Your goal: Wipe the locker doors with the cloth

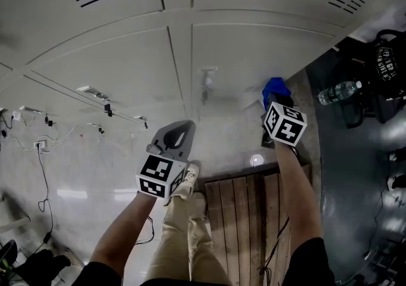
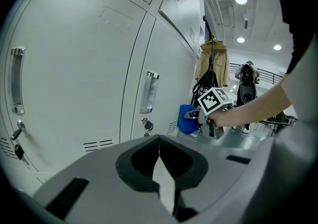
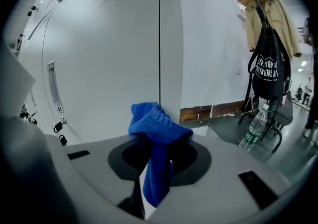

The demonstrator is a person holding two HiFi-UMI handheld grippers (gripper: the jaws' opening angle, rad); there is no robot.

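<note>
Gripper status, right: the right gripper (image 1: 278, 102) has its jaws pinched on the cloth (image 3: 158, 124). The blue cloth is bunched over the jaw tips, and one fold hangs down between them. In the head view the cloth (image 1: 274, 88) sits at the lower right corner of a locker door (image 1: 254, 56), close to the end of the locker bank. In the left gripper view it lies against the door face, just beside a set of vent slots (image 2: 171, 127).

Gripper status, left: the left gripper (image 2: 159, 141) has its jaws pressed together at the tips, with nothing between them. It is held clear of the lockers, to the left of the right gripper and farther from the door.

Locker detail: the grey door carries a vertical metal handle (image 2: 149, 94). Keys (image 2: 145, 124) hang from the lock below it. The adjoining door (image 2: 69, 69) has the same handle and lock layout.

Surroundings:
- Wooden boards (image 1: 254, 215) lie on the floor (image 1: 346, 177) below the right forearm.
- A clear bottle (image 3: 254, 128) stands on the floor to the right of the lockers.
- A black bag (image 3: 268, 66) hangs above the bottle, under a beige coat (image 3: 273, 14).
- Cables (image 1: 41, 151) run along the far left.
</note>
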